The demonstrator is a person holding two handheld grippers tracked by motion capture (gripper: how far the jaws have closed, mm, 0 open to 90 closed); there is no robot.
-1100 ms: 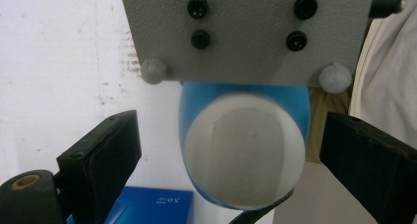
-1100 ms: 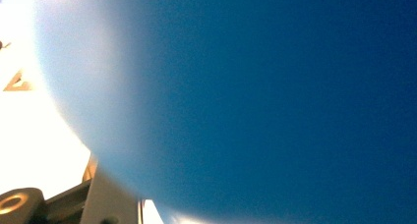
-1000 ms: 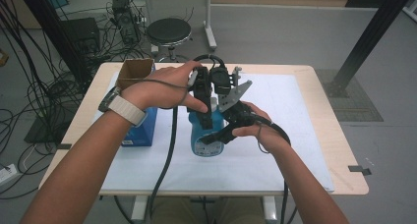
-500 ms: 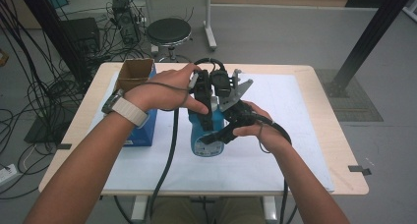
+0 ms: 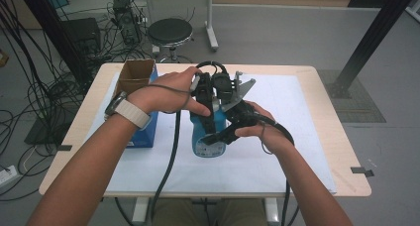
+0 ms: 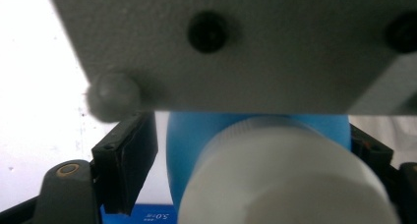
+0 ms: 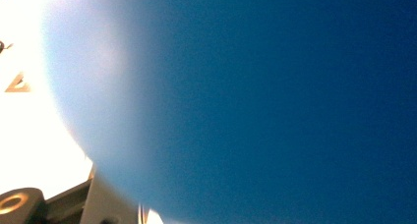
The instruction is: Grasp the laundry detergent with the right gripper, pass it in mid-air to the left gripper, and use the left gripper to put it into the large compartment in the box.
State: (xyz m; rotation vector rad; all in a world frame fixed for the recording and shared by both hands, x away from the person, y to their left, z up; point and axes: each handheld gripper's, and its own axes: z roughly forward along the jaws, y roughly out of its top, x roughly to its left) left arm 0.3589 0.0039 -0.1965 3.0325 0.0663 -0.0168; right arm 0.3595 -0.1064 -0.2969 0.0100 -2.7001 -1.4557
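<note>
Since the earlier frame, the left gripper (image 5: pixel 207 118) has been closing its jaws around the blue bottle's (image 5: pixel 208 137) white cap (image 6: pixel 290 180). High view: the bottle lies at table centre, right of a blue box (image 5: pixel 143 132). Left gripper view: pads flank the cap, contact unclear. Right gripper view: the right gripper (image 5: pixel 233 124) clenches the bottle's body, steadying it, probably for uncapping.

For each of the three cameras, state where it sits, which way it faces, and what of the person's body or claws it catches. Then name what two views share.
High view: above the person's side, looking forward and down at the table; both forearms, left claw, right claw.
Left gripper view: rides the left claw, facing the blue bottle and its white cap; black fingers.
Right gripper view: pressed against the blue bottle.
Shared: the blue bottle.
</note>
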